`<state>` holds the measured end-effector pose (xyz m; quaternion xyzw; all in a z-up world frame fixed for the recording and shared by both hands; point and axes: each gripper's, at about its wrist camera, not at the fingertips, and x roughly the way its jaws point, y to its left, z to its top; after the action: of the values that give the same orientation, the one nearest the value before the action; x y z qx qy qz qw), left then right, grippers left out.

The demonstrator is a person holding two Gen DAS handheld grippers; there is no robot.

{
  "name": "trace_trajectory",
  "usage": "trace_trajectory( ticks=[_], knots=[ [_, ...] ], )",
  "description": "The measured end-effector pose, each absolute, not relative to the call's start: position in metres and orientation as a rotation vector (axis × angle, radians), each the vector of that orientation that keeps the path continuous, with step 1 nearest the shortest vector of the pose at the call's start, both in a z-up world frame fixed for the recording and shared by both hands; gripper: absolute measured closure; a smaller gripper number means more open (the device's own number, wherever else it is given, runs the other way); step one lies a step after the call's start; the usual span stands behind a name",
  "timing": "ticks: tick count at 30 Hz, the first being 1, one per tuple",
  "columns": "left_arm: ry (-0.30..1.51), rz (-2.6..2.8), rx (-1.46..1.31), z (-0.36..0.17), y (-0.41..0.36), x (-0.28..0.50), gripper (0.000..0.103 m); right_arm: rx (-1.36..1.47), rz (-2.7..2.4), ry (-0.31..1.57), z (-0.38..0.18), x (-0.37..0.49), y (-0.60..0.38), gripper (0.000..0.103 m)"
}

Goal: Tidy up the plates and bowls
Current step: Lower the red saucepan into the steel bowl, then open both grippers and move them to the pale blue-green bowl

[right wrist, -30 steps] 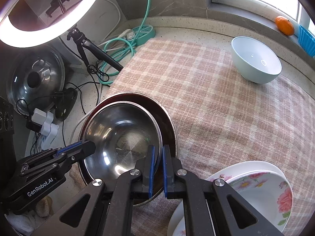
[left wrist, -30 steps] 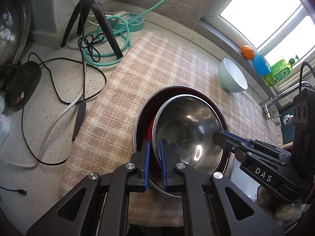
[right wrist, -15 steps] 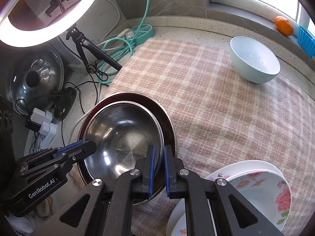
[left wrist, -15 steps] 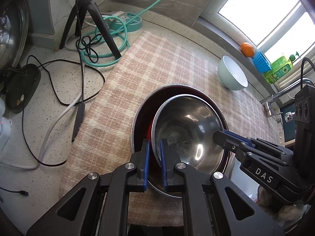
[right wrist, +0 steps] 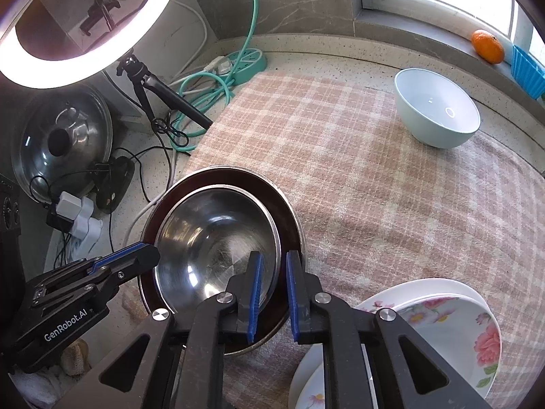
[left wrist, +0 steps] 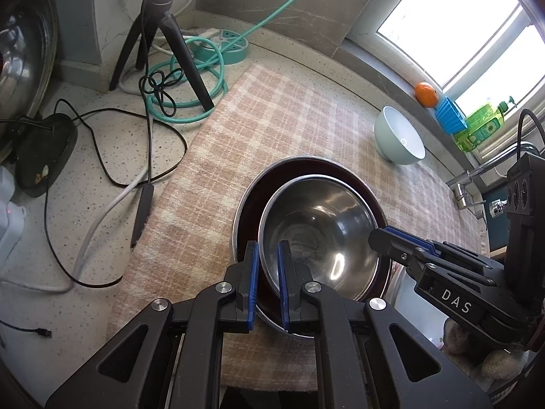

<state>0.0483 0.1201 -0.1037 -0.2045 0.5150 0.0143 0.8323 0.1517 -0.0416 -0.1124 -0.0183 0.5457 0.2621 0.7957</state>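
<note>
A steel bowl (right wrist: 214,242) sat nested inside a wider bowl (right wrist: 289,218) on the cloth (right wrist: 357,177) that covered the surface (left wrist: 85,170). A small bowl (right wrist: 437,112) stood well apart, farther back near the windowsill. Stacked flowered plates (right wrist: 442,327) lay just right of the nested pair. Left of the cloth stood a tripod (left wrist: 163,44) among cables, a pot lid (right wrist: 63,150) beyond.
</note>
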Motion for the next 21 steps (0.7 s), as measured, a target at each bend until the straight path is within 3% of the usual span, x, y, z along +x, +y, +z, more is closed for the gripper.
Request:
trace_trajectory(
  ticks=[12,21],
  knots=[
    [1.034,-0.004,-0.413,-0.080,0.112,0.041,0.094,0.004,0.556,1.110,-0.086,0.140,-0.060,0.089],
    [0.981,-0.067,-0.387,-0.057,0.096,0.040,0.094,0.066,0.475,1.011,-0.045,0.128,-0.125,0.085]
  ],
)
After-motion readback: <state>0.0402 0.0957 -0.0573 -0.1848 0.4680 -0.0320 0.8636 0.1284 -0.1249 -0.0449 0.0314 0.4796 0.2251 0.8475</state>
